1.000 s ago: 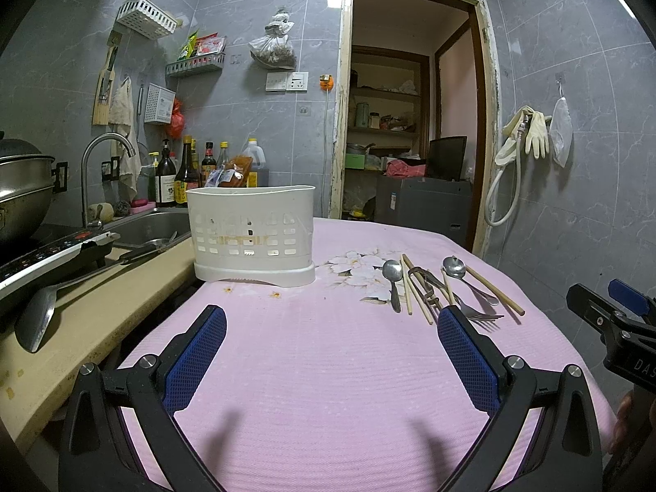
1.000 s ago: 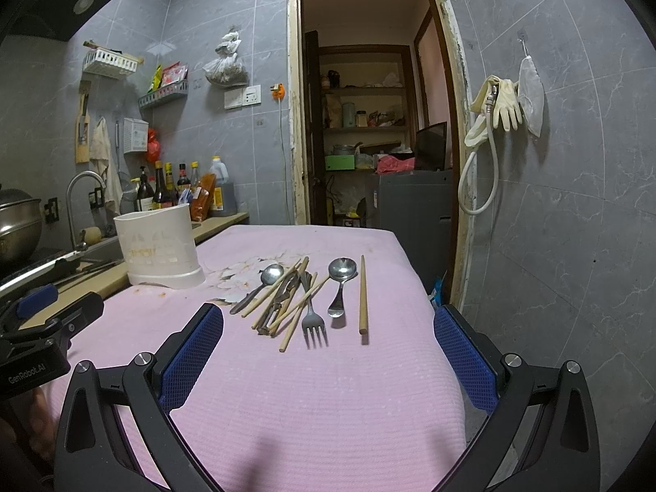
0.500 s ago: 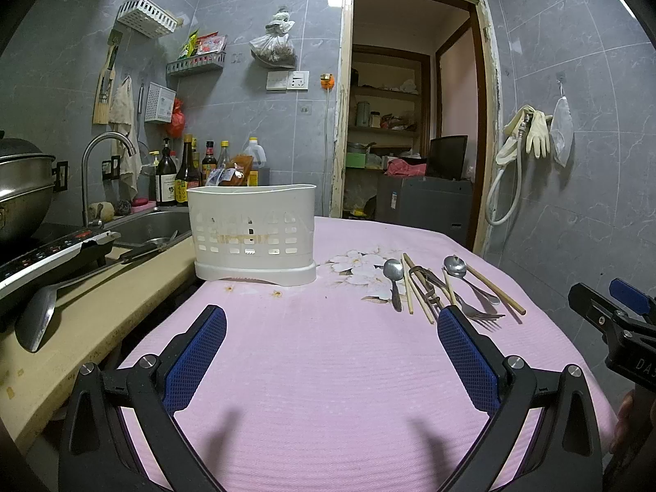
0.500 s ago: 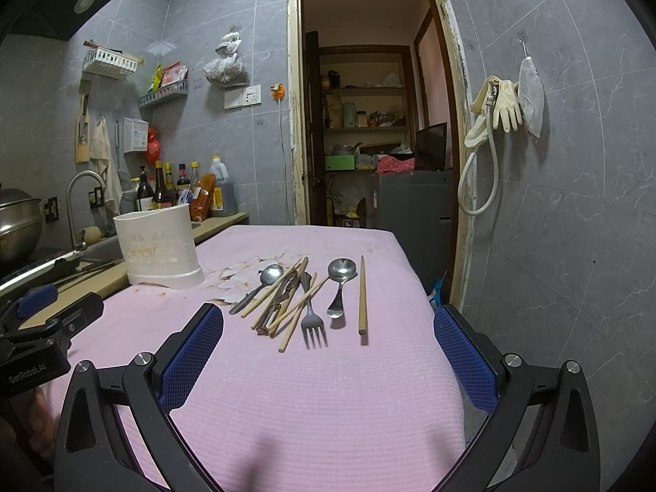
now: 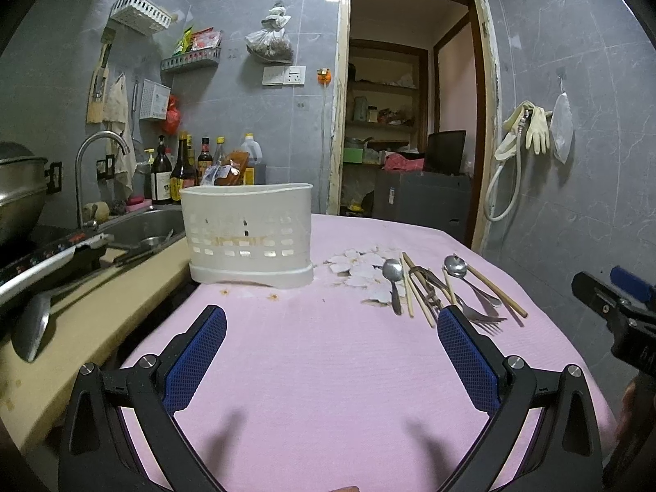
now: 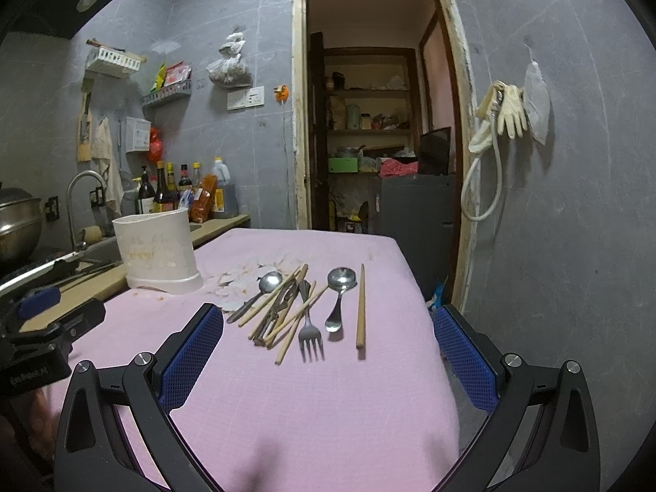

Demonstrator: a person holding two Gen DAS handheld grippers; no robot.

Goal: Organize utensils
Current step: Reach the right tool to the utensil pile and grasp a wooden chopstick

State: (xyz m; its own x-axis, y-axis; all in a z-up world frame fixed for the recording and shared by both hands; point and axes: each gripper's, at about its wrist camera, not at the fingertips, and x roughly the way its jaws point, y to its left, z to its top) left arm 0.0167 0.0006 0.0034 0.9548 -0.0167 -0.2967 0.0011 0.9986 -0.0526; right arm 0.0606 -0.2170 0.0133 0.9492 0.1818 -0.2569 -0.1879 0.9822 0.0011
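Note:
A white slotted utensil holder stands on the pink tablecloth, also in the right wrist view. A loose pile lies to its right: spoons, a fork, wooden chopsticks; in the left wrist view the pile lies ahead right. My left gripper is open and empty, low over the cloth in front of the holder. My right gripper is open and empty, just short of the pile.
A beige counter with a sink, tap, ladle and sauce bottles runs along the left. The table's right edge drops beside a grey wall. An open doorway lies behind the table.
Almost nothing has changed. Both grippers stay open; the right wrist view has crept very slightly closer to the utensil pile.

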